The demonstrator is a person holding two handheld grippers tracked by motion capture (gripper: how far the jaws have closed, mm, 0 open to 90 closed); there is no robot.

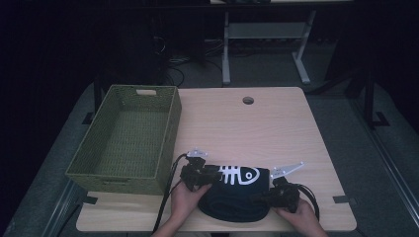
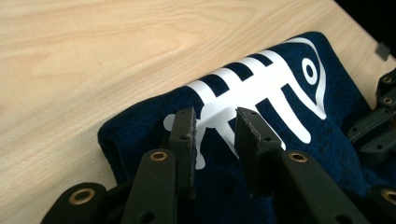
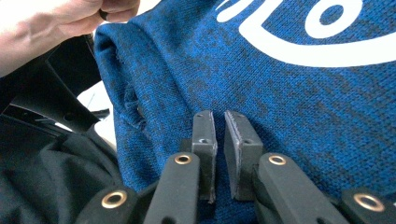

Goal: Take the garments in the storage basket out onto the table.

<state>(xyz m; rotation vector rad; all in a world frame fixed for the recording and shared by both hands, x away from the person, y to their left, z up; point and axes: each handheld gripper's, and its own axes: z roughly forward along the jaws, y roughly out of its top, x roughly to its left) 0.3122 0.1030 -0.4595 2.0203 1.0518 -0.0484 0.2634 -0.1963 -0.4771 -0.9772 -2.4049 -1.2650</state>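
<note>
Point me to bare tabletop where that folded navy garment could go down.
Free: the light wooden tabletop between the green woven basket, the round cable hole and the right edge. The basket's floor is bare too. Crowded: the near edge, with the folded navy garment and both grippers.

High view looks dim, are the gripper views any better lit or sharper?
High view: dark surround, table evenly lit, garment nearly black. Left gripper view: bright, fish-bone print crisp, near jaws soft. Right gripper view: knit sharp and bluer, lower left in shadow.
</note>
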